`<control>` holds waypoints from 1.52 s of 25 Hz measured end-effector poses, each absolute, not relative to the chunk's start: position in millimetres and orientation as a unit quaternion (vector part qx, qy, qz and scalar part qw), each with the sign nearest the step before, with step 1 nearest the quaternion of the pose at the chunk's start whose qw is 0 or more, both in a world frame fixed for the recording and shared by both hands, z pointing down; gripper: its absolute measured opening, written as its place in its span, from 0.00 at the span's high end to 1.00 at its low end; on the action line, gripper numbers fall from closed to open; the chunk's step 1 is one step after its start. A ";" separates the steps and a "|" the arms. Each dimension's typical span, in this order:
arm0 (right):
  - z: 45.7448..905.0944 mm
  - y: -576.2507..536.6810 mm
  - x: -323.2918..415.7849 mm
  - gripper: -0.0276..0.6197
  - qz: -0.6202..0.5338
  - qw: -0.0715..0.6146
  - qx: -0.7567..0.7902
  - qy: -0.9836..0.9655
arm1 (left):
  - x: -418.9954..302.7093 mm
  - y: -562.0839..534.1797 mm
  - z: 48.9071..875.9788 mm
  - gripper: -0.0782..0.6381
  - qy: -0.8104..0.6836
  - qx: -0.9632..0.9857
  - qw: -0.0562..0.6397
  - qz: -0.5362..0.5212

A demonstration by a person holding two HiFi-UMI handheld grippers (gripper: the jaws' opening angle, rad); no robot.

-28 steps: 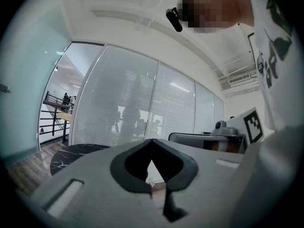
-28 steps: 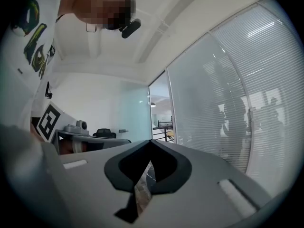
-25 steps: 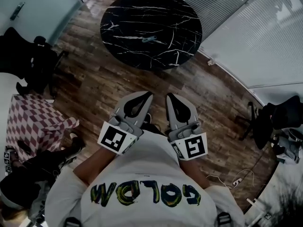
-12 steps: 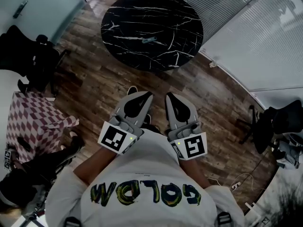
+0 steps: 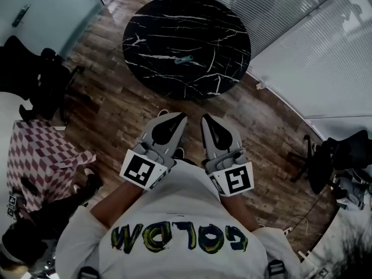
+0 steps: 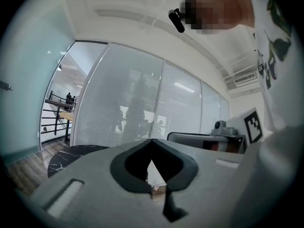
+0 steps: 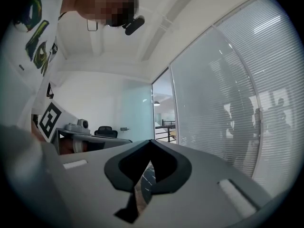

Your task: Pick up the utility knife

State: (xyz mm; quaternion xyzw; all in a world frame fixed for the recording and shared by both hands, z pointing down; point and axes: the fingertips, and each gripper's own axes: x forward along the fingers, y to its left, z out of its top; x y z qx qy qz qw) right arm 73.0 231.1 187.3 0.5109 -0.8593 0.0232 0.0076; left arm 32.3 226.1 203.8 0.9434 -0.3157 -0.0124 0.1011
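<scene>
Looking down from the head view, nothing of the pick-up itself is done yet. The utility knife (image 5: 183, 58) lies flat near the middle of the round black marble table (image 5: 152, 17), a small pale-handled shape with nothing touching it and nothing else on the tabletop.

Both claws are on the near side of that table, well apart from it, over the wooden floor (image 5: 116, 100) and close against the person's shirt. The left gripper (image 5: 180, 117) and the right gripper (image 5: 206, 119) sit side by side and point towards the table, held level, not tipped down at it.

The left gripper's own view shows its two jaws meeting tip to tip, closed up, with only the blinds and a slice of the table's edge visible through the moulded cut-out behind the tips. It holds nothing. The right gripper's own view shows the same, with the jaws drawn fully together, a bit of marbled tabletop seen through the cut-out and nothing gripped.

By my read the whole job remains. The person has to close the gap to the table, pick a claw and spread its jaws. Then it must come down over the knife's handle, clamp and lift. For now the knife is out of reach and both claws are empty.
</scene>
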 end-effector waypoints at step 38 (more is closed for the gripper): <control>201.9 -44.0 18.1 0.95 0.034 0.040 0.521 -0.852 | -22.8 -47.9 219.8 0.89 -0.292 0.947 0.133 -0.014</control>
